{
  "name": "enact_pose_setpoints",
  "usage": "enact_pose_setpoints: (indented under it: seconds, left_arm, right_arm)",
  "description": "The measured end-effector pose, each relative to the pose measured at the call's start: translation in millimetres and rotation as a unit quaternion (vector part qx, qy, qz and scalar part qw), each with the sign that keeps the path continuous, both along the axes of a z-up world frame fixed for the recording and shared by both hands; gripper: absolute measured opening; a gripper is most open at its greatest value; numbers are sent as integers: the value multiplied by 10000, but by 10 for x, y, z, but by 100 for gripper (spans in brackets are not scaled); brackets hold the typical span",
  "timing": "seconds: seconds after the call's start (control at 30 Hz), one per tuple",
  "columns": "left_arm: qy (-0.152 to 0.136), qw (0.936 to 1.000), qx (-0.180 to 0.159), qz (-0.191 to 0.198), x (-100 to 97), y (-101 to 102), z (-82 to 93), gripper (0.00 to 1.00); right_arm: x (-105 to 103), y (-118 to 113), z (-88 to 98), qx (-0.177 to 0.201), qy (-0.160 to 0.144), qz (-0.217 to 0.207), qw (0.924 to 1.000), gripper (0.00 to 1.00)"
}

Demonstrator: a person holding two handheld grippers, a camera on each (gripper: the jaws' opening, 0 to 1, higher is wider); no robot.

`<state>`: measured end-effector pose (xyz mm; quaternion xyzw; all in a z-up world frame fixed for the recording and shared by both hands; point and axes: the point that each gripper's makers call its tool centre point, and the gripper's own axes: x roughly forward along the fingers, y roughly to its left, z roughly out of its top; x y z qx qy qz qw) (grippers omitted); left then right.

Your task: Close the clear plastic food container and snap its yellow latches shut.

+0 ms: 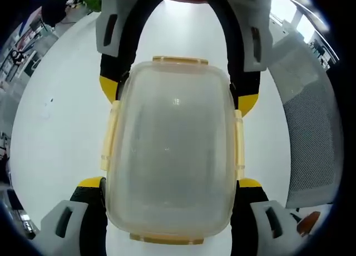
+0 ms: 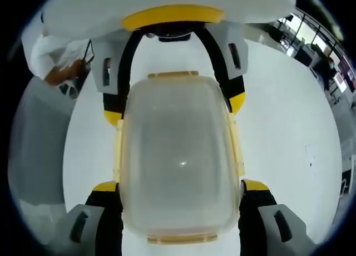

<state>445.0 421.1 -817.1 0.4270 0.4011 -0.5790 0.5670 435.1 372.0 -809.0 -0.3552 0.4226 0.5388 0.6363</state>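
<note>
One clear plastic food container (image 1: 172, 150) sits on a white table (image 1: 50, 128), seen from above in both gripper views. It is a rounded rectangle, and its long axis runs from near to far in each view, straight along the line between the two grippers. The lid is on top. Four pale yellow latches (image 1: 109, 134) show, one on each side: two long ones on the left and right edges and two short ones at the near and far ends.

In the left gripper view, the left gripper (image 1: 172, 211) stands open, its two yellow-tipped jaws on either side of the container's near end. The right gripper (image 1: 179, 94) faces it from the far end, also spread wide around the container.

In the right gripper view the same layout is mirrored: the right gripper (image 2: 181, 211) is open at the near end and the left gripper (image 2: 173, 108) straddles the far end. Whether any jaw touches the container's sides cannot be told.

A grey mesh chair (image 1: 311, 139) stands beside the table.
</note>
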Motion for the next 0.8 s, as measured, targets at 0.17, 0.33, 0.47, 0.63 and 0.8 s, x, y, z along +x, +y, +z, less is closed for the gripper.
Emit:
enact_pose_setpoints:
  seconds: [0.17,0.33,0.47,0.63,0.8]
  left_arm:
    - [1,10000,33,3,42,-6,-5,94]
    - [1,10000,31,5,65,-1,-4,94]
    - [1,10000,27,-1,94,-8,-4,94]
    - [3,10000,28,4,124,-19,-14,94]
    - [2,10000,69,-13,172,-26,-22,94]
  right_arm:
    - [50,-10,-9,-30,3,-1,10000,87]
    - [71,-10,-8,-23,-3,0,10000,87]
    - [103,-17,-7,-29,-6,-13,10000,87]
    - [126,-25,-14,-27,-7,-9,10000,87]
    - [180,-33,-23,-35,2,-23,10000,88]
